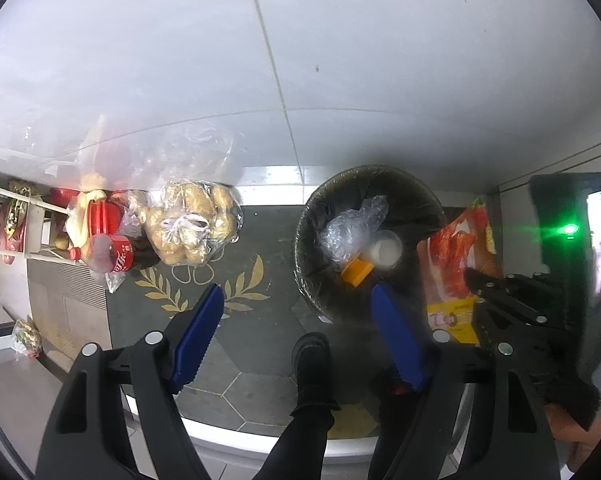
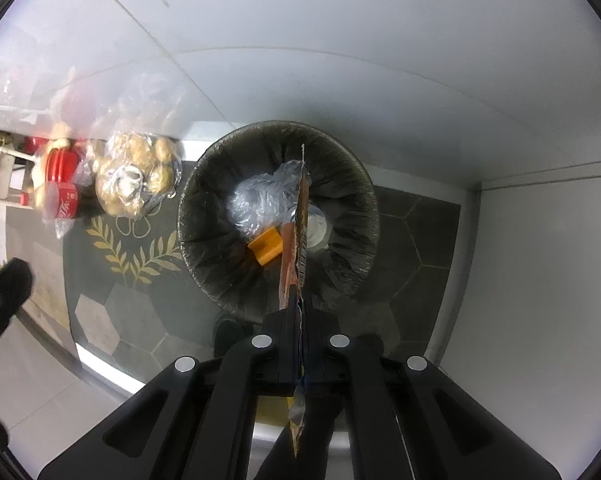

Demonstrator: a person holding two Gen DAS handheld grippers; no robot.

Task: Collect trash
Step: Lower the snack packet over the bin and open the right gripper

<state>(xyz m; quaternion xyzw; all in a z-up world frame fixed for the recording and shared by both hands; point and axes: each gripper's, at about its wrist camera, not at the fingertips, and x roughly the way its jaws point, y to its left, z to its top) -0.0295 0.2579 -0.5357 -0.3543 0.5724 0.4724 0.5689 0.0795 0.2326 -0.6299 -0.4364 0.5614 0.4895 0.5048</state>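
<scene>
A round bin with a black liner (image 1: 312, 216) stands on the floor below; it also shows in the right wrist view (image 2: 204, 184). Inside lie crumpled clear plastic (image 1: 352, 220), a white cup (image 1: 388, 248) and an orange piece (image 1: 356, 272). My left gripper (image 1: 296, 304) is open and empty, above the bin's near edge. My right gripper (image 2: 296, 316) is shut on a flat orange-red snack wrapper (image 2: 296, 232), held edge-on over the bin's mouth. The wrapper (image 1: 460, 256) and the right gripper (image 1: 500, 292) also show at the right of the left wrist view.
A clear bag of potatoes (image 1: 188, 228) and a bagged Coca-Cola bottle (image 1: 116, 256) lie on the dark mat left of the bin. A white shelf with red packets (image 1: 12, 220) is at far left. A person's dark shoe (image 1: 310, 356) is near the bin.
</scene>
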